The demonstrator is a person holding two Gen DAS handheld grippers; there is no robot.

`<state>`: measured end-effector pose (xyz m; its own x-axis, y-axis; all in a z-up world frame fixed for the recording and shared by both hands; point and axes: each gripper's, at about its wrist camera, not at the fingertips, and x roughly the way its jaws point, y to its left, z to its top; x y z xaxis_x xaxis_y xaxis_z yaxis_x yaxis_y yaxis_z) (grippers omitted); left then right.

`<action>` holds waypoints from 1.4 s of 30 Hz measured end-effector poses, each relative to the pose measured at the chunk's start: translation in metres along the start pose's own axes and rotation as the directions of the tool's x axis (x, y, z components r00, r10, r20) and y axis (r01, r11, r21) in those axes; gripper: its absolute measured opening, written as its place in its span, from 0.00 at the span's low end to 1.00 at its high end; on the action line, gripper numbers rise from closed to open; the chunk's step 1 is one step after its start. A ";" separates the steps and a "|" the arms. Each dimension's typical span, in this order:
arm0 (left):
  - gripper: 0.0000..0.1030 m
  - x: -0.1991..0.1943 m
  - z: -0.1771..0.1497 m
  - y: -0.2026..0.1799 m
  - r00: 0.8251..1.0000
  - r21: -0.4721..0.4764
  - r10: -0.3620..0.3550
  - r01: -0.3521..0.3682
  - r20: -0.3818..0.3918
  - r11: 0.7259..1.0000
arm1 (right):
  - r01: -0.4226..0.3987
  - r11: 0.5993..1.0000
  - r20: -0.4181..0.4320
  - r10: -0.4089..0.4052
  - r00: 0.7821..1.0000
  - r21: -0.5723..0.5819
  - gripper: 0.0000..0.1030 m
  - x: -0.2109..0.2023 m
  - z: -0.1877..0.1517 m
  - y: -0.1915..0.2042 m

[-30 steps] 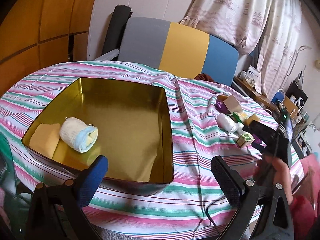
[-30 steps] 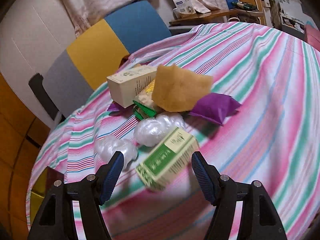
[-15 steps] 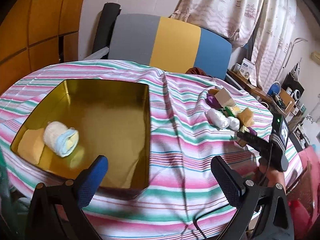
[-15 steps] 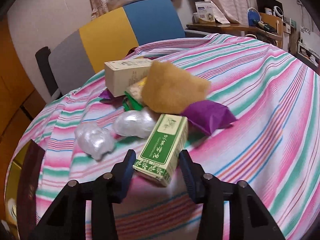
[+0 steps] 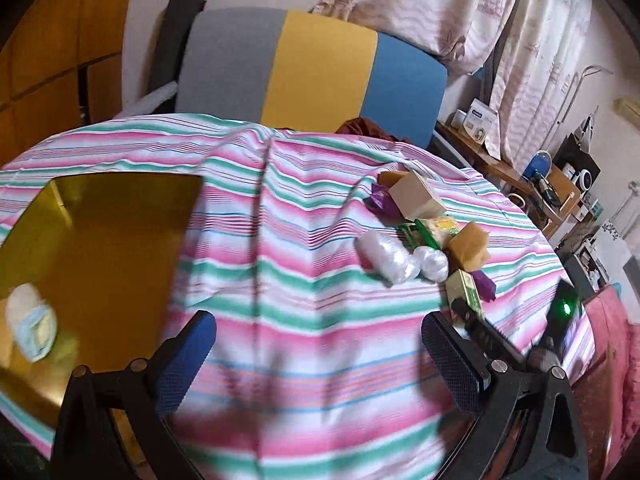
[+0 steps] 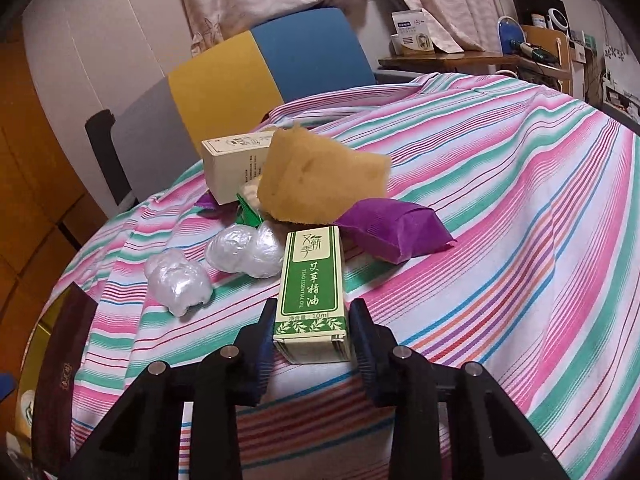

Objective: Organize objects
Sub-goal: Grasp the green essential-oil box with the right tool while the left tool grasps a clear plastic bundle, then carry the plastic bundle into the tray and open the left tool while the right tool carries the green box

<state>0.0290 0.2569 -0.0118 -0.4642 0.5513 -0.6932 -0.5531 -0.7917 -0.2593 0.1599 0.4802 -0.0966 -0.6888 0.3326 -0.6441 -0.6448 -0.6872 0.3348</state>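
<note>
Bench [image 5: 304, 248]: round, under a striped cloth.
Chair [image 5: 320, 68]: grey, yellow and blue back, behind the bench's far edge.
Tin [image 5: 100, 248]: gold, open, at the bench's left; a rolled cloth [image 5: 32, 320] lies in its near left part. It has slid leftward in the left view since a second ago and is now partly cut off.
Pile: a cream box [image 6: 236, 164], a sponge [image 6: 320, 184] leaning over it, a purple packet [image 6: 396, 232], green wrappers, and two white bundles [image 6: 244, 250], [image 6: 178, 280], all close together at the bench's right.
Green box [image 6: 312, 292]: oil carton lying on the cloth at the pile's near edge, its near end between the right fingers.
Right gripper [image 6: 312, 340]: fingers closing, pads at the carton's two sides; a second ago they stood wide apart.
Left gripper [image 5: 320, 356]: fingers wide apart, nothing between them, over bare cloth between tin and pile.
Views: left shows the tin's inside and the right gripper's body; right shows the carton's print and only the tin's corner.
</note>
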 end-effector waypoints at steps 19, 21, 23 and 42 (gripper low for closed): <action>0.92 0.144 0.039 -0.063 0.989 -0.053 0.012 -0.020 -0.147 0.998 | -0.054 0.998 0.026 0.053 0.998 0.037 0.34 -0.001 -0.005 -0.009; 0.86 0.153 0.040 -0.064 0.989 -0.027 0.045 -0.049 -0.139 0.998 | -0.053 0.998 0.026 0.052 0.998 0.036 0.34 -0.001 -0.005 -0.008; 0.65 0.160 0.039 -0.064 0.990 0.020 0.048 -0.045 -0.131 0.999 | -0.054 0.998 0.027 0.053 0.998 0.037 0.34 -0.001 -0.005 -0.008; 0.37 0.122 -0.006 -0.009 0.999 0.059 -0.035 0.037 -0.036 0.998 | -0.034 0.999 0.030 0.034 0.999 0.017 0.34 0.000 -0.004 -0.004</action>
<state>-0.0180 0.3298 -0.0983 -0.4194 0.5684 -0.7078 -0.6095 -0.7541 -0.2445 0.1644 0.4802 -0.1008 -0.7198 0.3288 -0.6114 -0.6266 -0.6867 0.3685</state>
